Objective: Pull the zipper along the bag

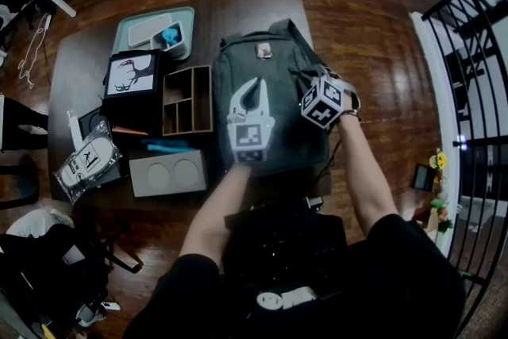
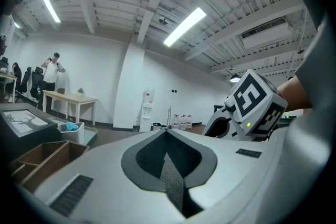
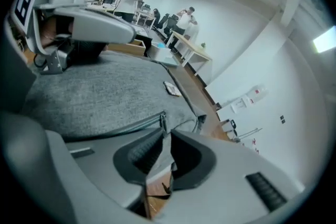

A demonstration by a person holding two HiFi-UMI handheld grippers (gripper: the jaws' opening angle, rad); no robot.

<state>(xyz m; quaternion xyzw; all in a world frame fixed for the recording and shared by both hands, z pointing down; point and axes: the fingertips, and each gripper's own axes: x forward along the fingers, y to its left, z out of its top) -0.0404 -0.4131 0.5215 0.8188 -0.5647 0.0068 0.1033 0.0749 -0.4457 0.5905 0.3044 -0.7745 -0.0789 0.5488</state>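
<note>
Now the left hand-held gripper [image 1: 254, 91] is clamped on a fold of the bag [image 1: 278, 59], while the right hand-held gripper [image 3: 166, 131], jaws apart, stands at the zipper pull [image 3: 163, 122] on the bag's right side (not yet pinched). Next, likely: close on it and draw steadily. Under the bag lies a cluttered desk [image 1: 79, 67]; beyond, wood floor [image 1: 357, 4].

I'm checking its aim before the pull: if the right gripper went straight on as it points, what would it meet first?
Most likely the zipper pull on the grey bag, just beyond its parted jaws.
</note>
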